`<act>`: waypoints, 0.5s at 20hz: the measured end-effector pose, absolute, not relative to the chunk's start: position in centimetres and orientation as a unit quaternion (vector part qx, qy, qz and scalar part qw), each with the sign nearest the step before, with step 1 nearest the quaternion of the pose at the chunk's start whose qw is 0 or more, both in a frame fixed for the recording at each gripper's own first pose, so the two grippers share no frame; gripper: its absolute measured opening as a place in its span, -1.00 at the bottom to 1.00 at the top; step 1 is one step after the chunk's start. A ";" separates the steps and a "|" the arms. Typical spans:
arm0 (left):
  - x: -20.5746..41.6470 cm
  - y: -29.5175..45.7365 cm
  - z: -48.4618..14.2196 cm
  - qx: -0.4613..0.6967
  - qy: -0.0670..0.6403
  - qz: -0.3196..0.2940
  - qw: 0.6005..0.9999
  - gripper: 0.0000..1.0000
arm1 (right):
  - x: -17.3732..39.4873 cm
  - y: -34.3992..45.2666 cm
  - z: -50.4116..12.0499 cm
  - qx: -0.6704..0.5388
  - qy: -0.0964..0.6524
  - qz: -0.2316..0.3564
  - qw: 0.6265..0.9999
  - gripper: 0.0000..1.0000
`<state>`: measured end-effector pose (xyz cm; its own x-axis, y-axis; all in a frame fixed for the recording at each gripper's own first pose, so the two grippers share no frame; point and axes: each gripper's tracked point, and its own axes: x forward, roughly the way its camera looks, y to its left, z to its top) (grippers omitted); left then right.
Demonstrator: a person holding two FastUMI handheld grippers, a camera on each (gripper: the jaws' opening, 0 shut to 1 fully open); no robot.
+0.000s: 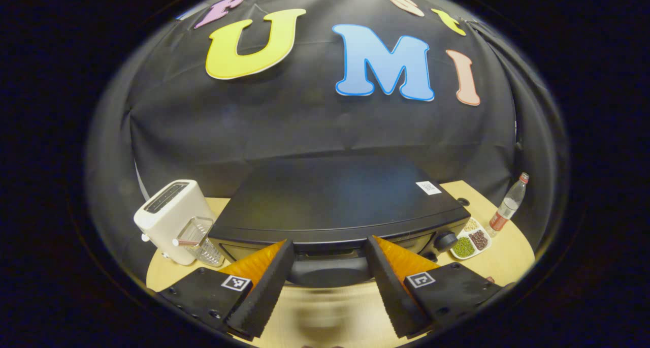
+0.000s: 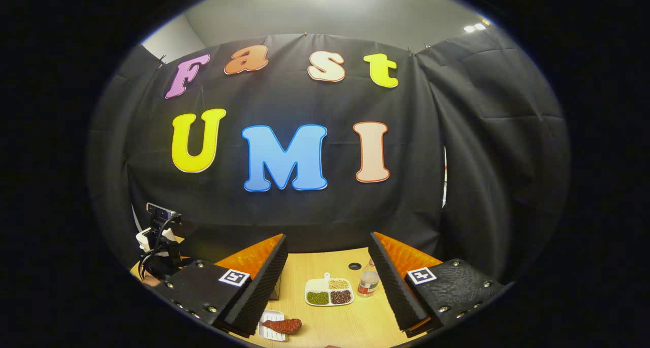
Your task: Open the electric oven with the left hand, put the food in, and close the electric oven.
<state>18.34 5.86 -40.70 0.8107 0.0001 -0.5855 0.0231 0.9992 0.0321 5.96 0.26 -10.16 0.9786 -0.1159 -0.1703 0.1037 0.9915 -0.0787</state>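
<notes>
my left gripper is spread wide, nothing held, fingers either side of the oven handle with a gap on both sides. no contact that i can see. the electric oven sits right ahead of it, door shut, handle between the tips and a bit blurred. control knob is off past my right finger, toaster and a clear grater-like thing past my left finger.

my right gripper is also wide and empty, hovering over the table. the food, a reddish piece on a small white tray, lies just below and inside its left finger. divided dish of beans and a bottle are ahead between the fingers.

risks as i judge them:
- closing off-centre on the handle, fingers slip as the door swings down
- pulling straight back instead of along the hinge arc could drag the whole oven toward the table edge
- right side drifting low could knock the tray before the door is open
</notes>
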 end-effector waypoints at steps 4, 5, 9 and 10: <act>17.9 5.7 -40.6 0.015 0.311 -0.004 0.950 0.92 | 6.2 0.9 -10.0 -0.034 0.088 -0.047 0.994 0.94; 17.7 5.7 -40.6 0.017 0.311 -0.006 0.950 0.92 | 6.2 1.1 -9.9 -0.034 0.086 -0.044 0.995 0.94; 16.0 5.7 -40.7 0.020 0.315 -0.005 0.949 0.91 | 6.0 1.6 -9.1 -0.037 0.076 -0.033 0.996 0.94; 15.3 5.9 -40.8 0.020 0.317 -0.003 0.948 0.86 | 6.0 1.6 -8.8 -0.036 0.072 -0.030 0.996 0.94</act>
